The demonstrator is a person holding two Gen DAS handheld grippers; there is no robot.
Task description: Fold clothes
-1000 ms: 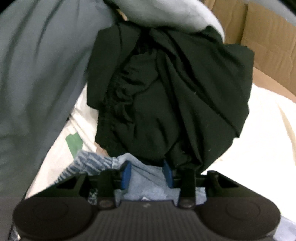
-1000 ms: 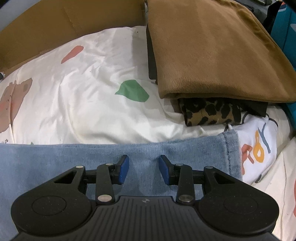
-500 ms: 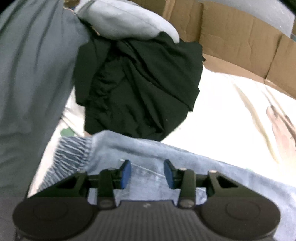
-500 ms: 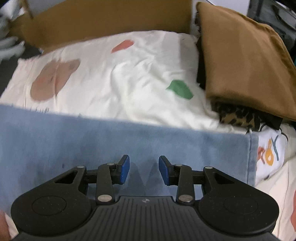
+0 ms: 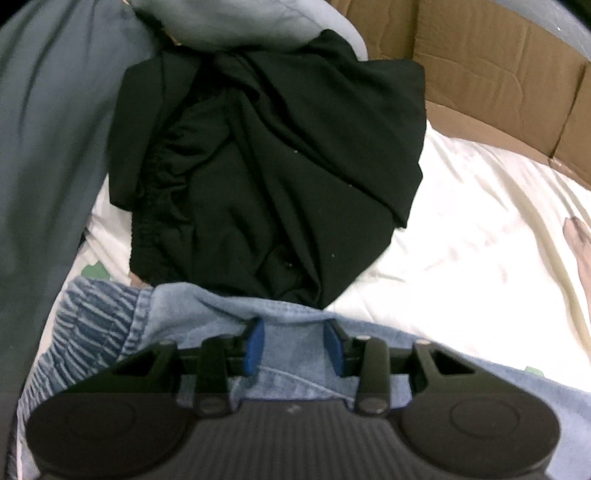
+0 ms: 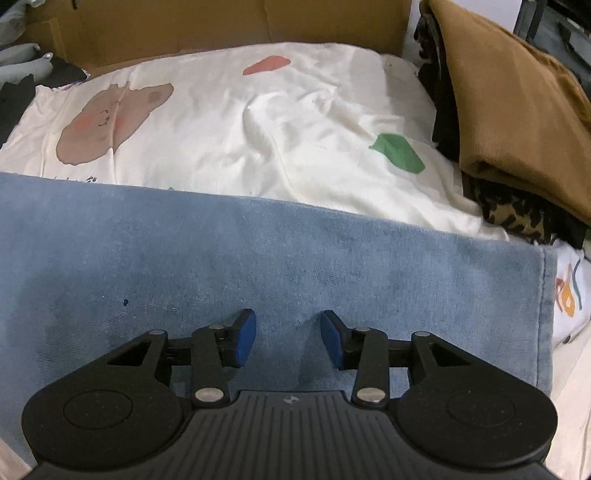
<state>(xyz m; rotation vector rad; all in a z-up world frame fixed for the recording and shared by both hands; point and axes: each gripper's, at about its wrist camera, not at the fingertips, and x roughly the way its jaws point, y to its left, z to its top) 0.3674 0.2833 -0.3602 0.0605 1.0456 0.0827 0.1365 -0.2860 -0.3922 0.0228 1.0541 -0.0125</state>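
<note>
Light blue jeans (image 6: 258, 251) lie flat across the white printed sheet (image 6: 258, 122). In the left wrist view their waist end (image 5: 207, 310) shows, with the striped inside (image 5: 85, 325) at the left. My left gripper (image 5: 293, 341) is open over the waist, the denim between its blue pads. My right gripper (image 6: 286, 338) is open just above the leg end, near the hem (image 6: 546, 306) at the right. Neither pad pair presses the cloth.
A crumpled black garment (image 5: 277, 158) lies just beyond the waist, under a grey-blue one (image 5: 48, 122). Folded brown cloth (image 6: 517, 110) on a leopard-print piece (image 6: 517, 214) sits at the right. Cardboard walls (image 6: 221, 26) ring the bed.
The jeans have been laid down flat on the sheet. The left view swung back toward the black garment; the right view pulled back, showing more of the sheet.
</note>
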